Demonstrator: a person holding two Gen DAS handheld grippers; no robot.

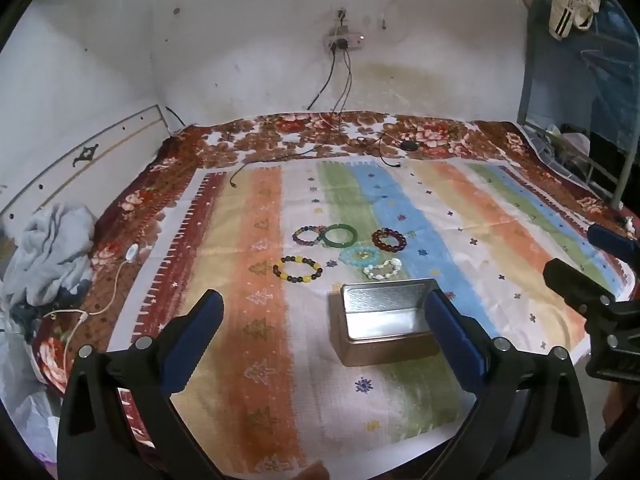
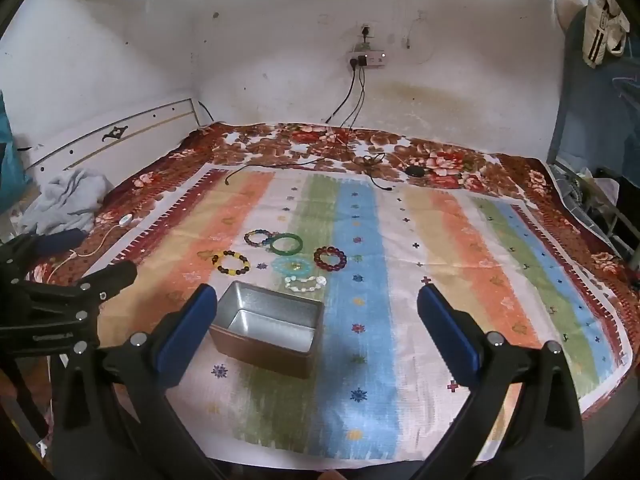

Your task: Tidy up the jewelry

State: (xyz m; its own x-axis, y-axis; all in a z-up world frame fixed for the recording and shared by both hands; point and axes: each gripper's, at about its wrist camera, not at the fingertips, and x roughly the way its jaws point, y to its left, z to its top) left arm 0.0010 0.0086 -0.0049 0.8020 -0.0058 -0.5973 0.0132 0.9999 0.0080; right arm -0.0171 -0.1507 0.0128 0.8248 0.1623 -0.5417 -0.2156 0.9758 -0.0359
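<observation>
Both the left gripper [image 1: 324,332] and the right gripper [image 2: 316,326] hover with jaws spread wide and nothing between them, above the striped cloth [image 1: 500,240]. Just ahead sits an open metal tin [image 1: 382,326], near the left gripper's right finger and the right gripper's left finger. Beyond the tin six bracelets lie clustered: yellow-and-dark beads [image 1: 297,269], white [image 1: 382,270], turquoise [image 1: 360,255], green bangle [image 1: 340,236], dark red [image 1: 389,239] and multicoloured [image 1: 306,235].

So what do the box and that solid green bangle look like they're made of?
The box looks like thin metal, likely tin: silvery, brushed, reflective inside walls, coppery outside. The green bangle is one smooth glossy ring, perhaps jade or glass; the pictures can't settle which.
</observation>
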